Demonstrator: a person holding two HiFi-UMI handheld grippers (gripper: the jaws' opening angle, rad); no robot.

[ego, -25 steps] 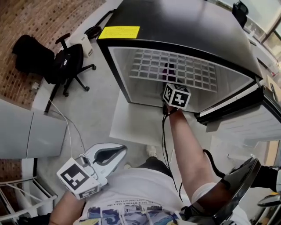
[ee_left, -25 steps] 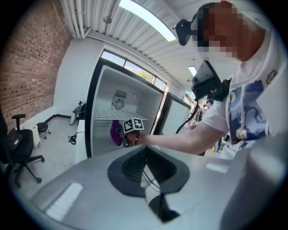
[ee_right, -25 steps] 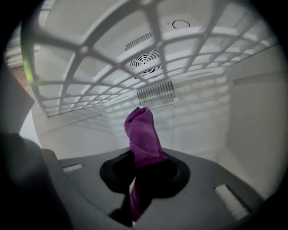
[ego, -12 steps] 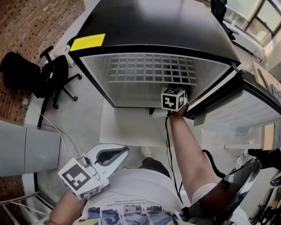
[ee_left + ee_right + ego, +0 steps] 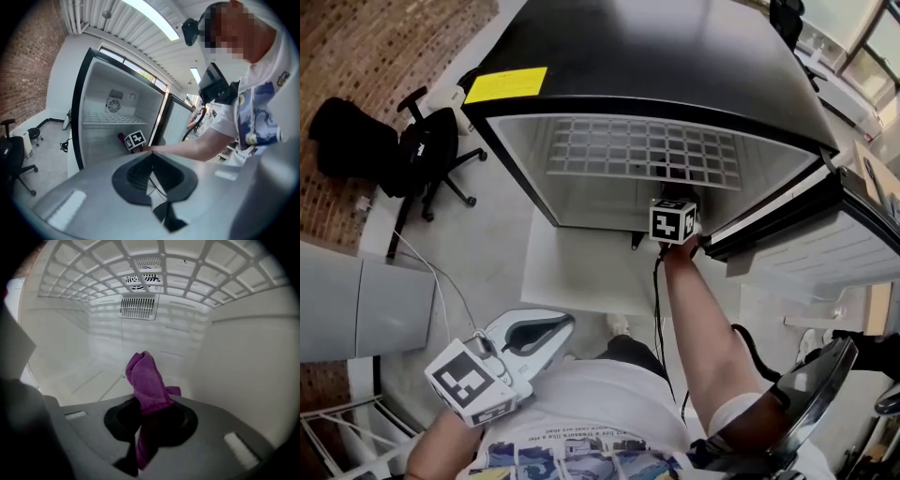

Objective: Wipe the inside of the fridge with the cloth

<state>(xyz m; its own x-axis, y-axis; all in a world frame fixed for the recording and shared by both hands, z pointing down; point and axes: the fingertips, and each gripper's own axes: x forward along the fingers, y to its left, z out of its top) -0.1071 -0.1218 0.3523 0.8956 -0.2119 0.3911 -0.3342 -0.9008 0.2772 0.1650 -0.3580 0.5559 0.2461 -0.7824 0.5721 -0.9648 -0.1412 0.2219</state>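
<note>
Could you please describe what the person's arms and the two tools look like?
Both tools have smooth grey shells with a dark recess round the jaws: the left tool pale, the right tool darker in shade. Each carries a white cube with black square markers. A black cable trails along the right arm. Short white T-shirt sleeves.

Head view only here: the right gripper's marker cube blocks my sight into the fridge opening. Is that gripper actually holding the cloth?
Observer: Yes. The right gripper view shows the right gripper shut on a purple cloth, which sticks up out of it.
Operator: Is the cloth on a surface?
Observer: It seems not. It stands free below the wire shelf, apart from the right wall of the fridge.
Operator: And the left gripper?
Observer: The left gripper is shut with nothing in it, held outside the fridge.
</note>
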